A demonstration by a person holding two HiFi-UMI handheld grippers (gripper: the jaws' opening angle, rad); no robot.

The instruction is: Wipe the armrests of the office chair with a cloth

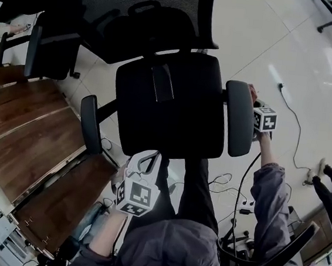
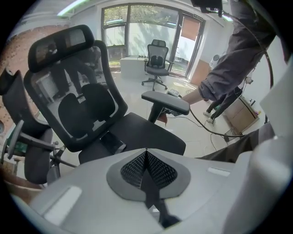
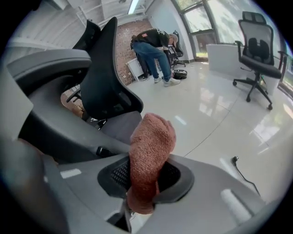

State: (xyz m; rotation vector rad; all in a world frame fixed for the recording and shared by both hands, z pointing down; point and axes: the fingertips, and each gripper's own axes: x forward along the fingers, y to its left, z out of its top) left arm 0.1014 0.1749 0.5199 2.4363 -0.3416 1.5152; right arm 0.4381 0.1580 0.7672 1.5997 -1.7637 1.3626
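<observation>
The black office chair [image 1: 169, 106] stands below me, its right armrest [image 1: 238, 116] and left armrest [image 1: 90, 124] on either side of the seat. My right gripper [image 1: 257, 106] is just outside the right armrest, near its far end. In the right gripper view it [image 3: 146, 176] is shut on a reddish cloth [image 3: 150, 146], with the armrest [image 3: 50, 87] close at the left. My left gripper [image 1: 148, 160] hangs at the seat's front edge. Its jaws [image 2: 146, 169] are shut with nothing between them, pointing at the seat and the right armrest [image 2: 165, 101].
A wooden desk [image 1: 24, 138] and a second black chair [image 1: 51, 46] stand to the left. Cables [image 1: 292, 113] run over the tiled floor at the right. Another chair [image 3: 258, 41] and a bent-over person [image 3: 153, 45] are farther off.
</observation>
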